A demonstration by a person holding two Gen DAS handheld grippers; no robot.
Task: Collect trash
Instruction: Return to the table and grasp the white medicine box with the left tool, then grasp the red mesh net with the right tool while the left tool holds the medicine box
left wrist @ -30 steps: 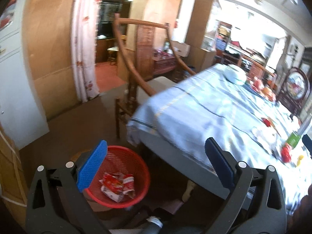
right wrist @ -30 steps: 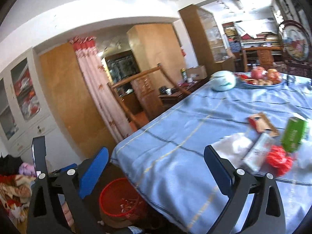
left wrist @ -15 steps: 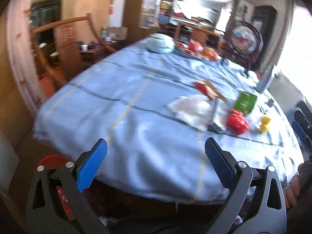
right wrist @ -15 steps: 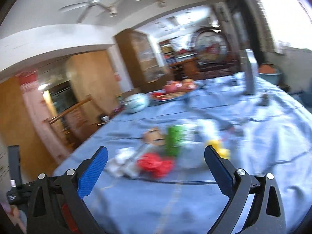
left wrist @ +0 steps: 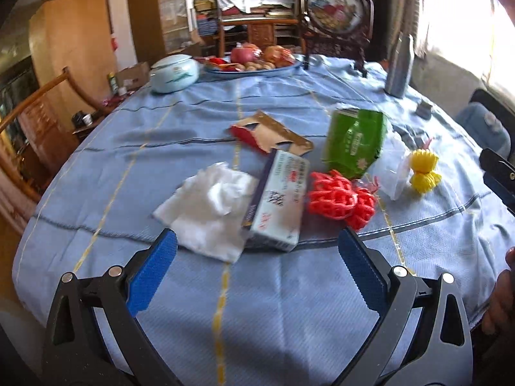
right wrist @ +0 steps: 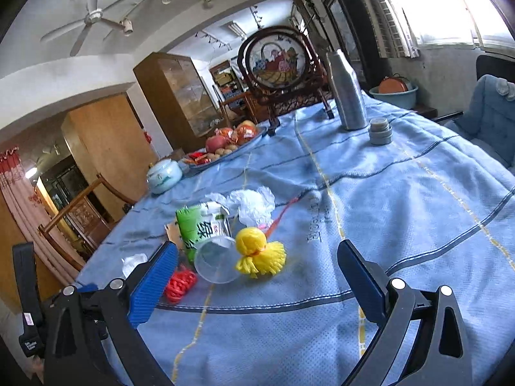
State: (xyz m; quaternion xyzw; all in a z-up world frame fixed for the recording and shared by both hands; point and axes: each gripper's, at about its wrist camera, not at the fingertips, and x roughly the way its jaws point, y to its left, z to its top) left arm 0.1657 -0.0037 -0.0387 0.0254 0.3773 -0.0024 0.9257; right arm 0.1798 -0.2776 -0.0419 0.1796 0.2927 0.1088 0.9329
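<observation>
left gripper: released, jaws spread wide, nothing between them, held above the near edge of the blue tablecloth. right gripper: likewise released and empty, held over the same cloth further right; part of it shows at the right edge of the left wrist view.

trash is clustered on the table just beyond the left gripper. a crumpled white tissue lies nearest, on the left of the cluster. a flattened white carton lies touching its right edge, partly over it. a red mesh net sits just right of the carton. a torn brown and red cardboard piece lies beyond the carton, its near end touching it. a green packet stands tilted to the right of the cardboard. a clear plastic cup lies on its side near the packet, mouth toward the right wrist camera. a yellow mesh net touches the cup on its right. a crumpled clear plastic bag lies beyond it.

far end of table: pale lidded bowl, fruit plate, steel flask, upright.
</observation>
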